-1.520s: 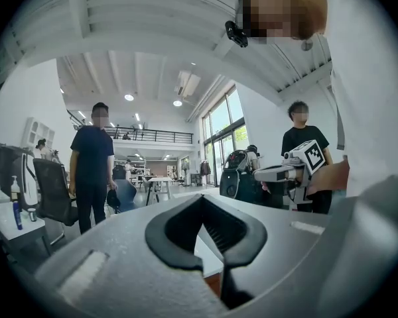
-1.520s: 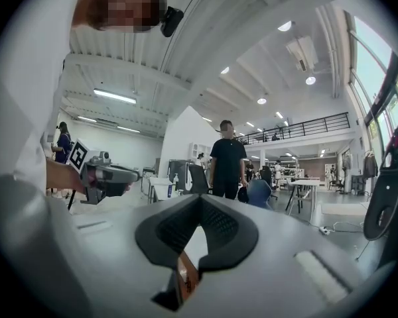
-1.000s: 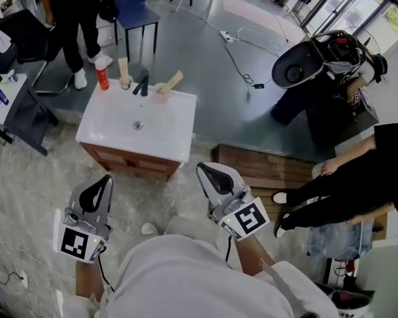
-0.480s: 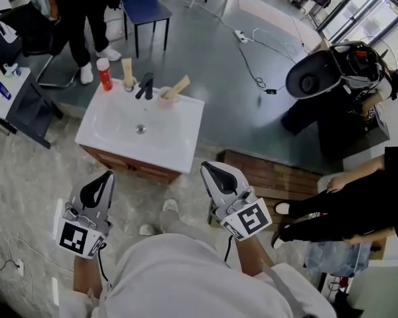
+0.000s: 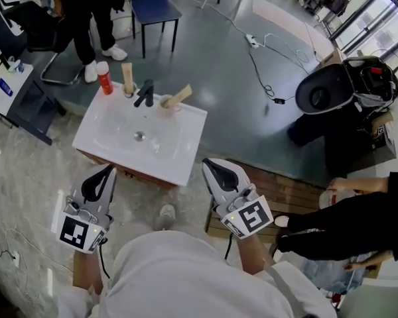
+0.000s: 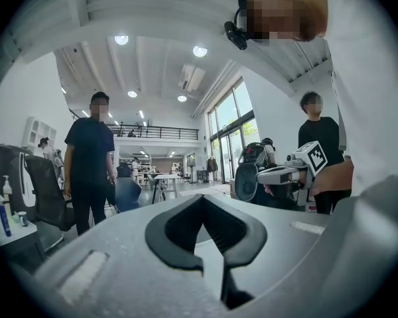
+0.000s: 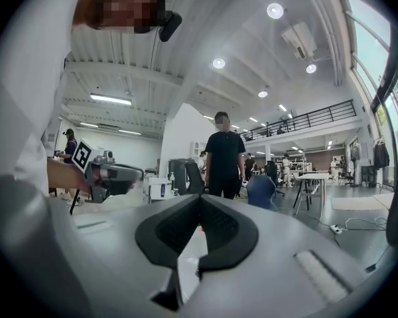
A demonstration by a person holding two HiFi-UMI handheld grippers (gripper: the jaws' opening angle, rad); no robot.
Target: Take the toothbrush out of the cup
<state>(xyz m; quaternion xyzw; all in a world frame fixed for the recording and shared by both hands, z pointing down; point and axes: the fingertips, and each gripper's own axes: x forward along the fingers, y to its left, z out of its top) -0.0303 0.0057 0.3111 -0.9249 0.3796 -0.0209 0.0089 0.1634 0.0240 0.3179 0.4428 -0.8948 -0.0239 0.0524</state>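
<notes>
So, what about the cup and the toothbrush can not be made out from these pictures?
Head view: the cup is too small; whether the tan stick in it is a toothbrush cannot be told.
Left gripper view: the left gripper itself covers the lower part; no cup shows.
Right gripper view: the right gripper does the same.

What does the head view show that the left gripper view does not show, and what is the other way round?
Only the head view: the white sink from above, with the cup and toothbrush at its back edge. Only the left gripper view: the ceiling lights, and a close look at the left gripper, jaws shut together with nothing between them. Both: the right gripper, a standing person in dark clothes, and the scooter.
</notes>
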